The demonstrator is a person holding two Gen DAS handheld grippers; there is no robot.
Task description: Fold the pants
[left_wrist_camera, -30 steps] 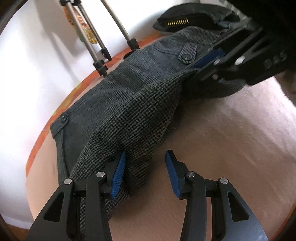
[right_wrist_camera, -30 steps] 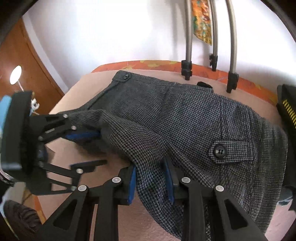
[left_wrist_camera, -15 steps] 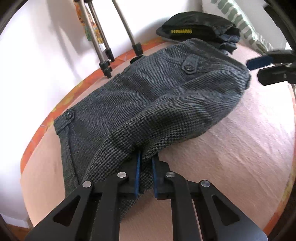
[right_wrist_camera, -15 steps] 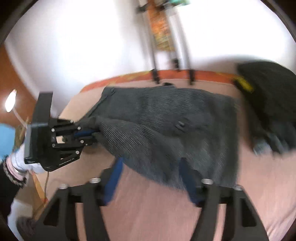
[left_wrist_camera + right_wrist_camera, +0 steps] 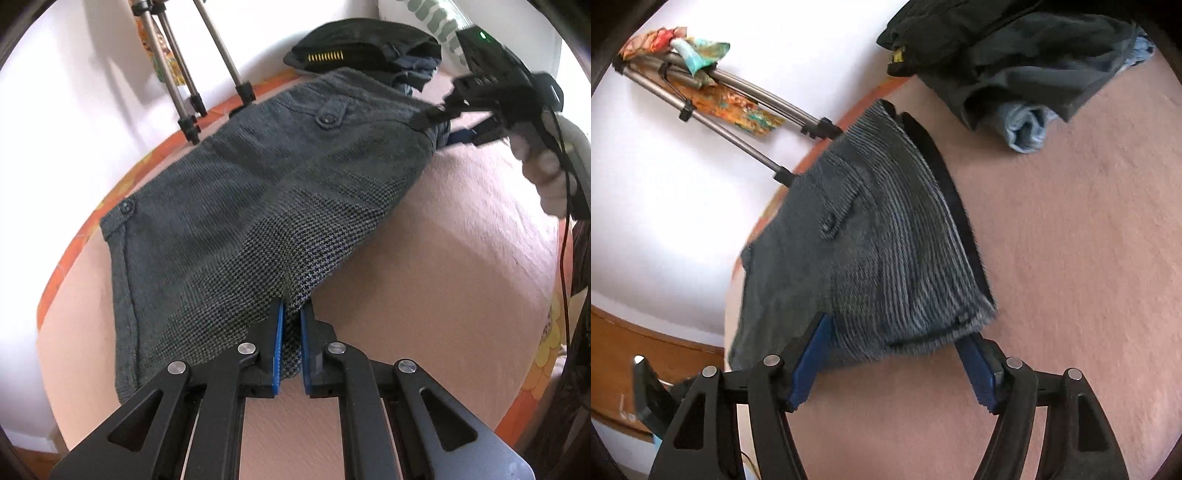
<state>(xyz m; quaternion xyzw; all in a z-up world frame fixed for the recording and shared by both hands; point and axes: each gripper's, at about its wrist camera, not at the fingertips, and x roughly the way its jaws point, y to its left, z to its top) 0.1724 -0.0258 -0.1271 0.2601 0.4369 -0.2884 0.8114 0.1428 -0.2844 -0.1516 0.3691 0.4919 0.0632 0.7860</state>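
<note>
Where the grey houndstooth pants lie across the middle of the left wrist frame, their coarse woven cloth shows a buttoned flap toward the upper centre and a buttoned waistband tab at mid-left. The left tongs at lower centre are clenched on a bunched fold of the near edge, blue ribbed pads pressing the weave from both sides. In the right wrist frame the pants rise in a blurred, ribbed-looking hump from the centre, and the right tongs stand spread wide at the bottom, the cloth's lower edge lying between the pads. The garment rests on a pink, softly napped bed cover with an orange patterned border. Beyond, in the upper frame, a dark folded garment with yellow zipper teeth lies close by, metal tripod legs stand against a white wall.
</note>
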